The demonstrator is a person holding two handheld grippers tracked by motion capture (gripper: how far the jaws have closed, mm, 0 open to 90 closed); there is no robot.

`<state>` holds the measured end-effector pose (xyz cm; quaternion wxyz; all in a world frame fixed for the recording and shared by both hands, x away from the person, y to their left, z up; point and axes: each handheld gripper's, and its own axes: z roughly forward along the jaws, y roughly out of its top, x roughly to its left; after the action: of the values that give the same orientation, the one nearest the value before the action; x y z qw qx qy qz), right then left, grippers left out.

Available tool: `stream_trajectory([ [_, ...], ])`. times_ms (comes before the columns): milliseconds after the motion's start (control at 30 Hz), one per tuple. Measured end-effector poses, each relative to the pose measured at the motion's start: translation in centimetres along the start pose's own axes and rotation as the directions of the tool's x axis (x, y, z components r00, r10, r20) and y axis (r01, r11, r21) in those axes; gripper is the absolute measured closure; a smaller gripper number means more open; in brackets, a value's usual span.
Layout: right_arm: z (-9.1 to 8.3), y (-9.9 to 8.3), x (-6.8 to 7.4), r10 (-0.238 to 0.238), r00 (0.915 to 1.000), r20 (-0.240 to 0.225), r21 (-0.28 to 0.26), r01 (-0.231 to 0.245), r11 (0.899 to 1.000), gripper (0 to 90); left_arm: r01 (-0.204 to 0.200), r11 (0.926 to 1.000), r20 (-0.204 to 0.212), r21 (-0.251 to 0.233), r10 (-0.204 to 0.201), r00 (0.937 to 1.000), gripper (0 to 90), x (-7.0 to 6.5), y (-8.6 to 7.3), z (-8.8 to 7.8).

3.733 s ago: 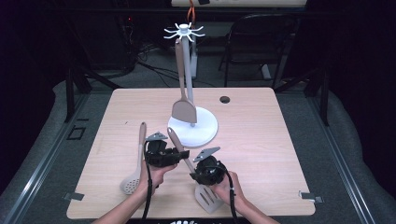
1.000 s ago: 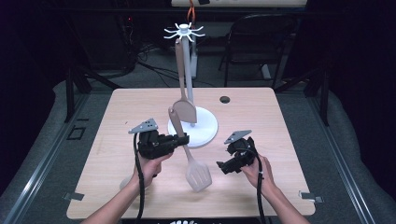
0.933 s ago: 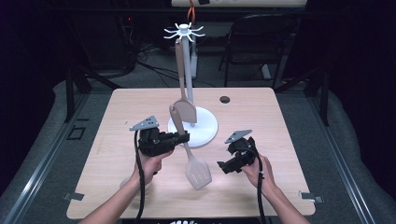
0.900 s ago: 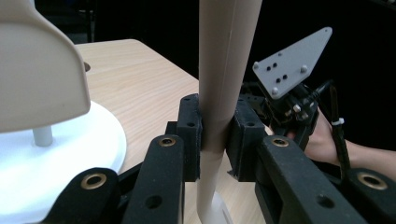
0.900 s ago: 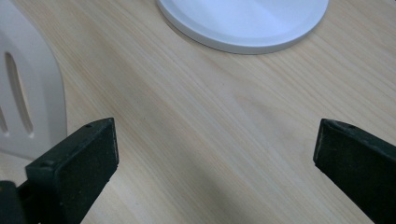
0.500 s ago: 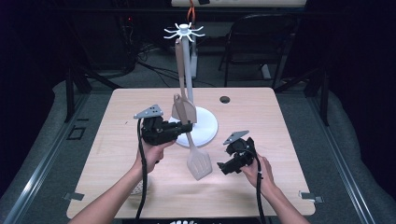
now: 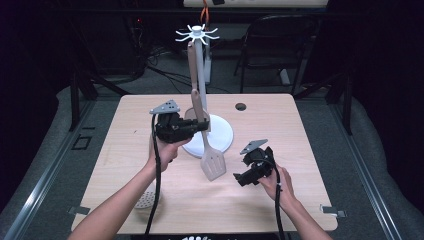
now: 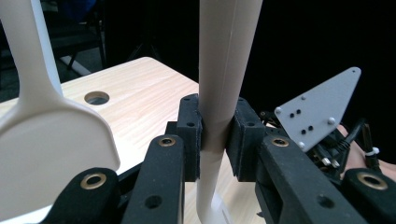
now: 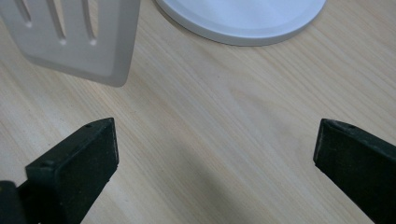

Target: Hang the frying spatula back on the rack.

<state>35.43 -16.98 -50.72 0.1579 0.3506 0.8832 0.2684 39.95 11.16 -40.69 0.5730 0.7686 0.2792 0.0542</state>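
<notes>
My left gripper (image 7: 200, 125) is shut on the handle of a beige slotted spatula (image 7: 213, 165), which hangs nearly upright with its blade just above the table in front of the rack's white base (image 7: 222, 135). In the left gripper view the pads (image 8: 190, 135) clamp that handle (image 8: 219, 70) from both sides. A second, solid spatula (image 7: 192, 65) hangs from the rack's hook crown (image 7: 197, 34); its blade (image 8: 46, 154) shows close at the left. My right gripper (image 7: 242, 178) stands open and holds nothing, low over the table to the right of the slotted blade (image 9: 74, 37), with bare wood between its jaws (image 9: 217, 149).
A perforated skimmer (image 7: 144, 200) lies near the table's front left, partly under the left forearm. A round cable hole (image 7: 241, 106) sits at the back of the table. The rack base (image 9: 243, 18) lies just ahead of the right gripper. A chair stands behind the table.
The left gripper has risen and moved toward the rack, lifting the slotted spatula from a slant to nearly upright. The right gripper, earlier at the spatula, withdrew to the right and has kept still since.
</notes>
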Motion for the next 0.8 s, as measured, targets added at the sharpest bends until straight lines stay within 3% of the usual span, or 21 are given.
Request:
stream_trajectory([
  [800,0.5,-0.1,0.0,-0.029,0.9995,-0.011,0.035,0.029,0.999,0.0,-0.082,0.9963,-0.014,0.026,0.082,0.9965,76.9,1.3,5.6,1.5],
])
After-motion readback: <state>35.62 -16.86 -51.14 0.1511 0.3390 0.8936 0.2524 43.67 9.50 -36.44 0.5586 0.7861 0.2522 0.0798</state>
